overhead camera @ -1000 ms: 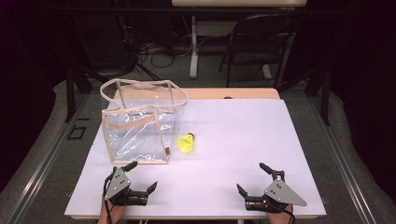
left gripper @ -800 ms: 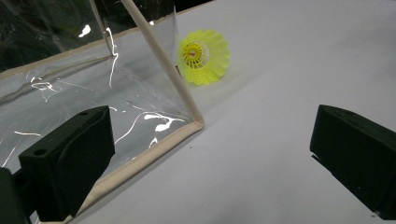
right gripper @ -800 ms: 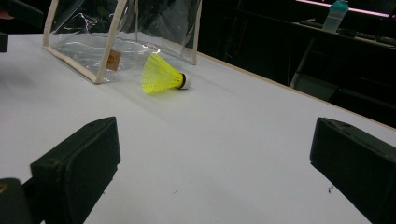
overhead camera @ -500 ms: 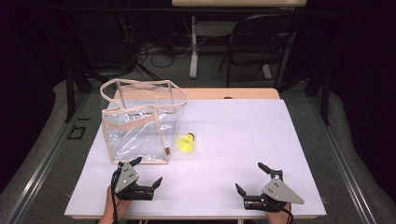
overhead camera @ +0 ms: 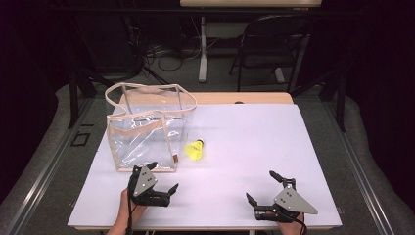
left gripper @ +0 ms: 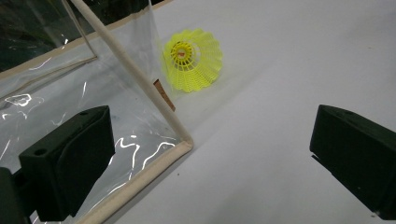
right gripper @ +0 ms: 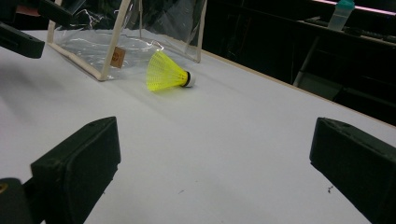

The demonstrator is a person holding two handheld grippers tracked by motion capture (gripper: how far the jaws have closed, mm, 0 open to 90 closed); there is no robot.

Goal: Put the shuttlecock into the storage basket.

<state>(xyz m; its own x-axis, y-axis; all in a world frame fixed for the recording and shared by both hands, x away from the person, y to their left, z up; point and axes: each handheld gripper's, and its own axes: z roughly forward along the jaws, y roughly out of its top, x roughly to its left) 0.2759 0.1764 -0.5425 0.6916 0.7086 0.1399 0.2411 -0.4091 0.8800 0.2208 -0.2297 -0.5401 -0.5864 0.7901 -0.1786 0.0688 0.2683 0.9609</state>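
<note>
Resting low over the near edge of the table (overhead camera: pixel 293 127), both tools sit with their jaws spread wide and nothing between them. The left tool (overhead camera: pixel 164 178) hangs just in front of the near right corner of the clear bag (overhead camera: pixel 147 129), and in the left gripper view its jaws frame that cloth-trimmed corner, with the yellow shuttlecock (left gripper: pixel 192 59) lying beyond it. That aim suggests the left hand is lining up either on the bag's edge, to steady it, or on the shuttlecock itself; which of the two I cannot tell from here.

The shuttlecock (overhead camera: pixel 195 150) lies on its side on the white table, just beside the right wall of the bag and outside it. In the right gripper view its skirt (right gripper: pixel 163 71) opens toward the bag and its cork tip points away, so it is likely to roll in a curve if nudged.

The bag stands upright with its mouth open at the top, its pale handles arching over the rim, which leaves a clear drop-in from above. The right tool (overhead camera: pixel 264 188) waits well apart, near the right front of the table, with an unobstructed line across bare surface to the shuttlecock, so it looks free to make the pick while the left minds the bag.
</note>
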